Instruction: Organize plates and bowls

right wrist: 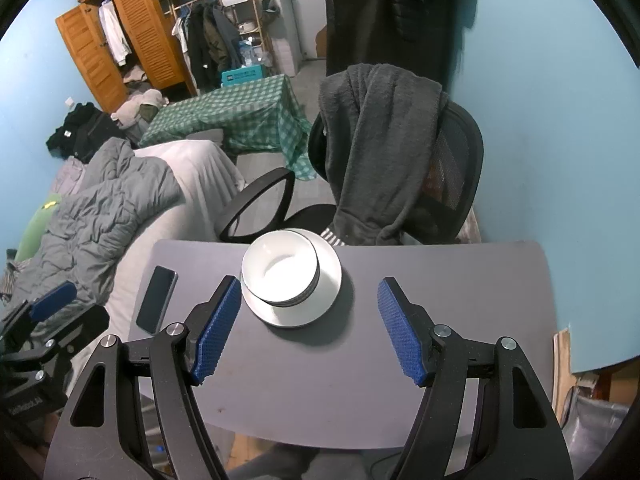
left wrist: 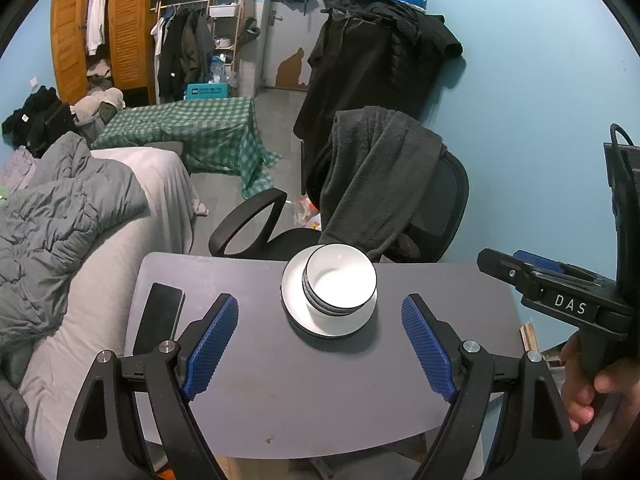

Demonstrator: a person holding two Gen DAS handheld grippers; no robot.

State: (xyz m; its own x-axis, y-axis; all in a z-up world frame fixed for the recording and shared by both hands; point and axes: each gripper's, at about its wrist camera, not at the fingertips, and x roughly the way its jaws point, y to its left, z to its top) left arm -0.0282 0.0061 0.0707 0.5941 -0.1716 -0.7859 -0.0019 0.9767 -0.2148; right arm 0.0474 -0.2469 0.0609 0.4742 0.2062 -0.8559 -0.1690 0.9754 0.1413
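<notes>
— Two piles in one, as far as I can judge: several bowls (left wrist: 340, 284) nested together, sitting on a stack of plates (left wrist: 292, 304) toward the far edge of the grey table (left wrist: 320, 400), close to the office chair (left wrist: 436, 208).

— Why nested like that?

— Probably to save room and keep the crockery in a single tidy stack. How many bowls, I cannot say; only dark rims show down the side. They sit off-centre on the plates, shifted toward the far side.

— And the tongs?

— Both sets stand wide apart and hold nothing. The left gripper (left wrist: 320, 344) hangs above the table with the stack showing between its blue pads (left wrist: 212, 344). The right gripper (right wrist: 308, 328) hovers alongside, likewise spread, with the stack just left of its centre line.

— So is the job finished?

— It looks near its end, or between steps; nothing else on the table needs sorting. Only a phone (left wrist: 158, 318) lies near the left edge, well apart from the dishes.

— Any risk?

— The stack sits near the far edge, so a nudge from either tool could push it toward the chair.
</notes>
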